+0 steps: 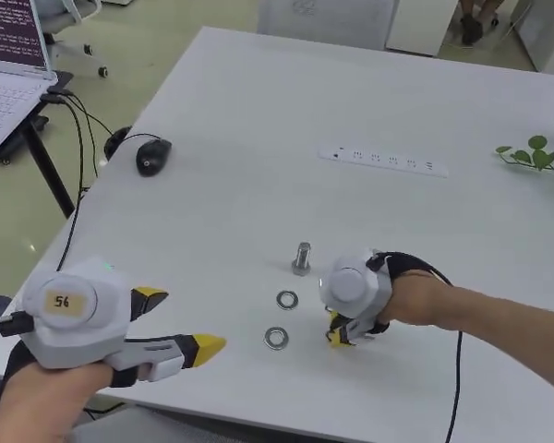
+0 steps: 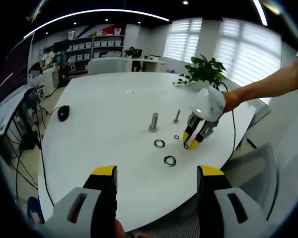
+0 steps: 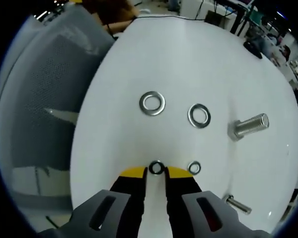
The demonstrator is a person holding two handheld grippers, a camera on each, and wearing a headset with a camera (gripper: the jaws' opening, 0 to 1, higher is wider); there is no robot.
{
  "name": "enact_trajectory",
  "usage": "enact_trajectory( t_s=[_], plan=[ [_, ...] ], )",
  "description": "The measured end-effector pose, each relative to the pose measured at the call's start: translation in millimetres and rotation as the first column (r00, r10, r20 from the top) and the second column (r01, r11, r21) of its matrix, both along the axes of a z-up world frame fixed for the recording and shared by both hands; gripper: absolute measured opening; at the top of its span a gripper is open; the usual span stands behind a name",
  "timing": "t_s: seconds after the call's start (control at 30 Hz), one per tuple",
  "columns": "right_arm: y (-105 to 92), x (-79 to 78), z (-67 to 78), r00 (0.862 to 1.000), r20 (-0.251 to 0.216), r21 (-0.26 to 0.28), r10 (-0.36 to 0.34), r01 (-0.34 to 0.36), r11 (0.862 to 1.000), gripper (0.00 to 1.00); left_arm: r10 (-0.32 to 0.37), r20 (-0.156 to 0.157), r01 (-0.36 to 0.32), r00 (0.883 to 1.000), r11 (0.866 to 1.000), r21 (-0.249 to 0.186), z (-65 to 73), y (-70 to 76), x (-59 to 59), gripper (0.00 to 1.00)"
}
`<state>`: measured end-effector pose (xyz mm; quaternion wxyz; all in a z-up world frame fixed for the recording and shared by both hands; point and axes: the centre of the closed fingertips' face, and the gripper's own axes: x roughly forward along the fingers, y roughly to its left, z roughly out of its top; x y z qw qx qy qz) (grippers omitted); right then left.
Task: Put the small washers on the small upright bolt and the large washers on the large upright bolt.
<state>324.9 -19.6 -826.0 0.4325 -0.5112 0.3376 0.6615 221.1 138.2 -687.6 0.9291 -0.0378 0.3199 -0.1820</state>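
White tabletop (image 1: 258, 138) carries everything. The left gripper (image 1: 186, 320) hovers at the near left edge, its yellow-tipped jaws wide apart and empty. The right gripper (image 3: 156, 171) points down at the table, jaws pinched on a small washer (image 3: 156, 167). A second small washer (image 3: 194, 167) lies just beside it, with the small bolt (image 3: 237, 204) near. Left of it lie two large washers (image 1: 287, 299) (image 1: 276, 338), and the large bolt (image 1: 302, 258) stands just beyond them.

"56" is printed on a yellow sticker (image 1: 62, 302) on the round top of the left gripper (image 1: 186, 319). Text lines on the laptop screen (image 1: 9, 32), beyond the table's (image 1: 258, 138) left edge, are illegible.
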Motion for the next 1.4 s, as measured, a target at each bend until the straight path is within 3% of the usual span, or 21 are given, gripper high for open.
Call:
enact_trajectory(
  t_s=[0.2, 0.47, 0.7, 0.9, 1.03, 1.17, 1.27, 1.4],
  plan=[
    [-0.5, 1.5, -0.4, 1.0, 0.019, -0.008, 0.02, -0.02, 1.0, 0.14, 0.005, -0.003, -0.005, 1.0, 1.0, 0.0, -1.5, 1.0, -0.2, 0.64],
    [-0.5, 3.4, 0.0, 0.996, -0.005, 0.034, -0.089, 0.089, 0.995, 0.13, 0.003, -0.003, -0.003, 1.0, 1.0, 0.003, -0.7, 0.1, 0.5, 0.64],
    [-2.4, 6.1, 0.3, 0.985, -0.032, 0.055, -0.171, 0.173, 0.983, 0.13, 0.008, -0.003, -0.008, 1.0, 1.0, 0.004, 0.3, 2.6, 0.0, 0.64],
    [-9.2, 13.8, 9.5, 0.962, -0.065, 0.095, -0.266, 0.272, 0.958, 0.13, 0.013, -0.003, -0.013, 1.0, 1.0, 0.004, 0.4, 5.0, -0.4, 0.64],
    [-20.6, 24.6, 15.3, 0.939, -0.081, 0.112, -0.335, 0.343, 0.933, 0.13, 0.011, -0.002, -0.011, 1.0, 1.0, 0.002, 0.3, 3.9, 0.1, 0.64],
    [-35.3, 35.7, 22.7, 0.916, -0.082, 0.129, -0.393, 0.401, 0.907, 0.13, 0.007, -0.001, -0.007, 1.0, 1.0, 0.0, 0.6, 2.2, 0.9, 0.64],
    [-46.2, 41.7, 27.5, 0.911, -0.075, 0.137, -0.405, 0.412, 0.901, 0.13, 0.003, 0.0, -0.003, 1.0, 1.0, 0.0, 0.5, 1.8, 1.6, 0.64],
    [-60.6, 53.9, 33.2, 0.895, -0.058, 0.146, -0.442, 0.446, 0.883, 0.13, -0.001, 0.0, 0.001, 1.0, 1.0, -0.002, -0.3, 2.2, 2.2, 0.64]
  ],
)
